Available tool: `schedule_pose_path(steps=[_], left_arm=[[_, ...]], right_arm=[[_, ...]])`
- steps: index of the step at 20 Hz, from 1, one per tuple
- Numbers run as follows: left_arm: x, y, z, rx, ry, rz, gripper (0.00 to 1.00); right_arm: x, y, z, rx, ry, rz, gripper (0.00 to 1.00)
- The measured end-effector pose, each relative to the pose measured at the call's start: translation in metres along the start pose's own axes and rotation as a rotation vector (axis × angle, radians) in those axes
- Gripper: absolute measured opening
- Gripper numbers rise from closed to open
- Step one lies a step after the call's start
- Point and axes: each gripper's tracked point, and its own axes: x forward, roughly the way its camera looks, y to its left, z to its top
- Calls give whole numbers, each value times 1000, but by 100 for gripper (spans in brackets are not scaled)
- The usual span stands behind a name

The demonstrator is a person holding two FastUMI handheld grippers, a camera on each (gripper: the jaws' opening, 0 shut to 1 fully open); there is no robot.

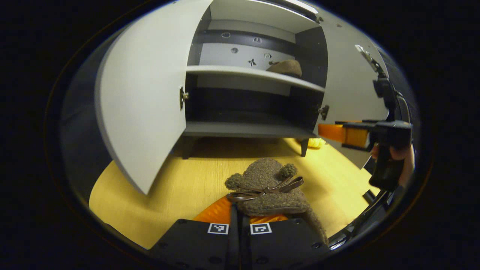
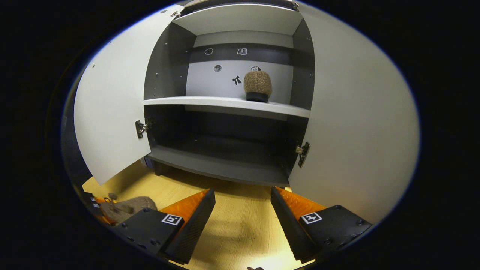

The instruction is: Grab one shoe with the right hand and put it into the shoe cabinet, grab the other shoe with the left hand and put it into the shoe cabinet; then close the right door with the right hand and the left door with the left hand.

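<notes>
The shoe cabinet (image 2: 225,165) is standing with both doors swung wide; one brown shoe (image 2: 257,86) is sitting on its upper shelf (image 2: 210,102), the lower shelf lying in shadow. The second shoe (image 1: 268,191) is being clamped between the left gripper (image 1: 240,219) fingers above the wooden floor (image 1: 180,187), its heel partly hidden. The right gripper (image 2: 243,221) is hanging with fingers apart, holding nothing.

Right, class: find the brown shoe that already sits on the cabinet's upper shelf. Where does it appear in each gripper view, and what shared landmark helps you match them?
Left gripper view: the shelved shoe sits upper right of centre, at the shelf's right end.
Right gripper view: the same shoe sits just right of centre, upper part, toe toward the camera.
Shared landmark: the black bow sticker just left of it on the back wall.
</notes>
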Motion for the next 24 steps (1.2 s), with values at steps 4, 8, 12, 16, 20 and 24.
schedule_pose_path(steps=[4, 8, 12, 16, 20, 24], left_arm=[[-64, -7, 56, -9, -36, -18, 7], [-96, -13, 131, 2, -116, -29, 7], [-90, -12, 212, 42, -201, -9, 6], [-51, -13, 280, 85, -256, 31, 6], [10, -23, 330, 104, -283, 37, 6], [75, -15, 367, 107, -282, 43, 6]], right_arm=[[-29, 11, 33, -1, -31, -13, 98], [-38, 19, 75, -13, -92, -1, 98], [-21, 35, 97, -24, -118, 75, 98], [-3, 38, 102, -29, -119, 143, 98], [14, 36, 86, -39, -79, 195, 98], [22, 22, 81, -20, -55, 209, 99]])
